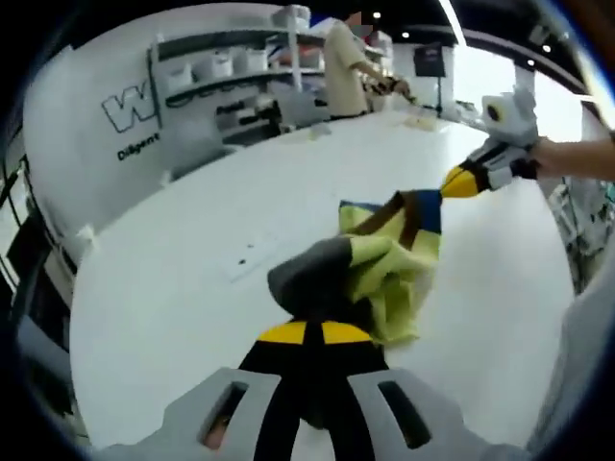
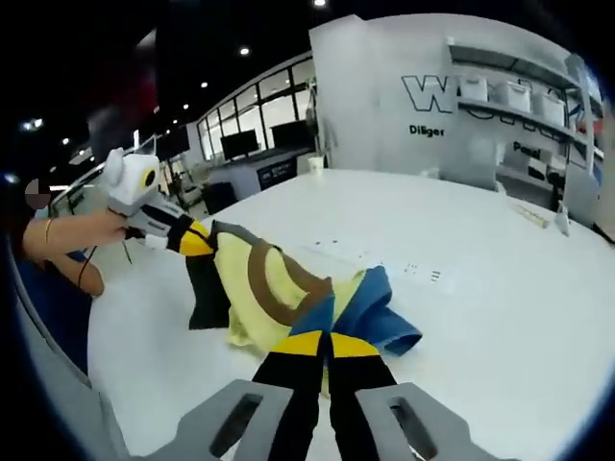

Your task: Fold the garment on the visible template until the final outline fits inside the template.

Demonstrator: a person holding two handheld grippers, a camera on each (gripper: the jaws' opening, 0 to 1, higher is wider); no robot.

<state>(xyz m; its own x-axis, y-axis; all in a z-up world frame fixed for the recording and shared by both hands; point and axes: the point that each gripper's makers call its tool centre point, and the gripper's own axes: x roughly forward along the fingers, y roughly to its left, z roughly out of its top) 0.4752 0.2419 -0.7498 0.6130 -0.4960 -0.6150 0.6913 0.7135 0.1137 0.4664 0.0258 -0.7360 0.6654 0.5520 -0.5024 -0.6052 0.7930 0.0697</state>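
A wide white bench point(image 1: 173, 288) with a rounded edge carries the scene. A bunched garment point(image 2: 288, 298) in yellow, brown, blue and dark grey is held over its middle, its lower folds resting on the surface. Small dark marks point(image 2: 423, 271) sit on the white top just beyond the garment.

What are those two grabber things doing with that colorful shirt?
A person is holding a gripper in each hand, and both are pinching the same garment, a yellow, blue, brown and grey one. The left gripper and the right gripper each clamp one end, lifting it bunched up above the white table. It is not folded yet.
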